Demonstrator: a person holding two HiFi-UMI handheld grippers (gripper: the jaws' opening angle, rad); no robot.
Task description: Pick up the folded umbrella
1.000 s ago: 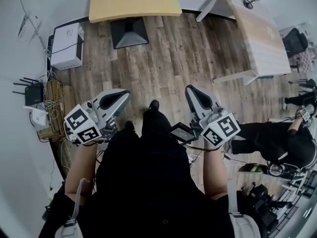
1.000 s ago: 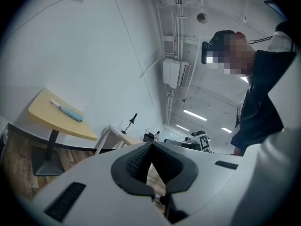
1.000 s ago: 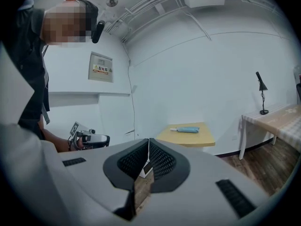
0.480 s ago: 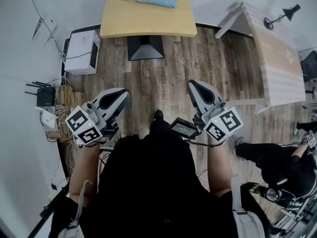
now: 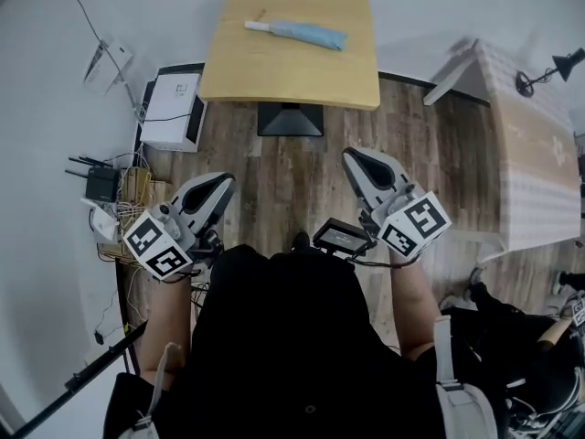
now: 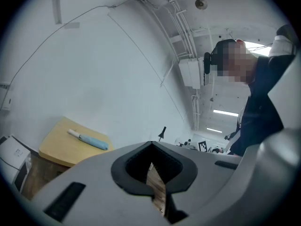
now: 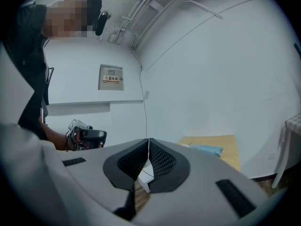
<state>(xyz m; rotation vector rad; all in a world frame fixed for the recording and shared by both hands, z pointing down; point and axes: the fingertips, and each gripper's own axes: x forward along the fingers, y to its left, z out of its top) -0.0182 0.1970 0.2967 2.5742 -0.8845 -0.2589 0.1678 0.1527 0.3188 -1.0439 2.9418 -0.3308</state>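
Observation:
The folded umbrella (image 5: 297,33), light blue with a white handle, lies on the far part of a small wooden table (image 5: 288,71) ahead of me. It also shows small in the left gripper view, umbrella (image 6: 89,140), and in the right gripper view, umbrella (image 7: 204,149). Both grippers are held level in front of my body, well short of the table. My left gripper (image 5: 222,183) has its jaws together with nothing in them. My right gripper (image 5: 352,157) is shut and empty too.
A white box (image 5: 172,108) sits on the wood floor left of the table, with a router and cables (image 5: 101,186) by the wall. The table's black base (image 5: 290,119) faces me. A white table (image 5: 535,154) with a lamp (image 5: 548,67) stands at the right.
I have walked toward the wooden table: it and the umbrella have come fully into view and sit lower in the picture. Both grippers keep their pose, jaws still shut.

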